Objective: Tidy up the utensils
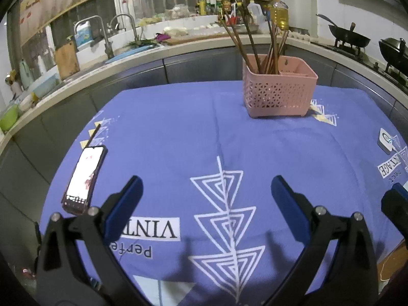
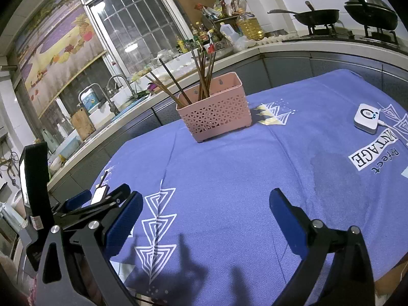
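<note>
On the blue patterned tablecloth [image 1: 163,132], toward its far edge, a pink perforated caddy [image 1: 279,94] stands upright with the chopsticks [image 1: 257,43] leaning out of its left compartment. Both the left gripper [image 1: 206,199] and the right gripper [image 2: 204,214] hover near the cloth's front, jaws spread wide and empty. A lit phone [image 1: 85,178] lies left; a white puck-shaped device [image 2: 367,118] sits right.

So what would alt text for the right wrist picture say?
An open right gripper hovers over a blue patterned tablecloth; beyond it stands a pink perforated basket holding chopsticks. A small white device lies to the right, a kitchen counter behind.
</note>
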`<state>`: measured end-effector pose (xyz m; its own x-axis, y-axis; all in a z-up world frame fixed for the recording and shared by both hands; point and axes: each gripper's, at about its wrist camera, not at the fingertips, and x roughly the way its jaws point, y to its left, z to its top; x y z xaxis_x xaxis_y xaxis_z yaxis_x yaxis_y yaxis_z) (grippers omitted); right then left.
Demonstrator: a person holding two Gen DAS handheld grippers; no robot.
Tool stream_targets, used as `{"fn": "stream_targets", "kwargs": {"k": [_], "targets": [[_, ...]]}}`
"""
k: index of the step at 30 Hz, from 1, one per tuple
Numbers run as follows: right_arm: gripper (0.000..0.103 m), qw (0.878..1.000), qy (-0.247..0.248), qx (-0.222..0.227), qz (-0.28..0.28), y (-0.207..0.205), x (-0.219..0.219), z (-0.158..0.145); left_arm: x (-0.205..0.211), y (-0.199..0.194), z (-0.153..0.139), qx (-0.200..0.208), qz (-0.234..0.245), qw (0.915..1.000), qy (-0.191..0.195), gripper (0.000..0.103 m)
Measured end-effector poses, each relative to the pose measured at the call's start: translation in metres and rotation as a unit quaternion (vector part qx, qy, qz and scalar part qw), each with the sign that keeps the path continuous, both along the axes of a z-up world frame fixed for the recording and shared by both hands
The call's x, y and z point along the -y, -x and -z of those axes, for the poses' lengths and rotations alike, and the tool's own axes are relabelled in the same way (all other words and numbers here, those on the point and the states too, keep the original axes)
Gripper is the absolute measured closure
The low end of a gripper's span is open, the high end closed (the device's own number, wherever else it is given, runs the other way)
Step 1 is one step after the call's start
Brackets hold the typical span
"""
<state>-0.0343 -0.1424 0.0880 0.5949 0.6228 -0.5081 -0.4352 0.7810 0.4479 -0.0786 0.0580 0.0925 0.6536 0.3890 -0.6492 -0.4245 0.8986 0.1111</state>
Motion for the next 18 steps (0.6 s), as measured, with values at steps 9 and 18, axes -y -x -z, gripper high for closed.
{"fn": "stream_targets", "kwargs": {"k": [9,18], "targets": [[0.006,1.0,0.0,-0.001,0.0,-0.0008,0.0002,0.0,-0.0023,-0.0032,0.0029,-0.015,-0.005,0.9999,0.0,0.006],[0.006,1.0,0.0,-0.002,0.0,-0.0018,0.0001,0.0005,-0.0037,-0.0035,0.0029,-0.015,-0.003,0.9999,0.005,0.006]]}}
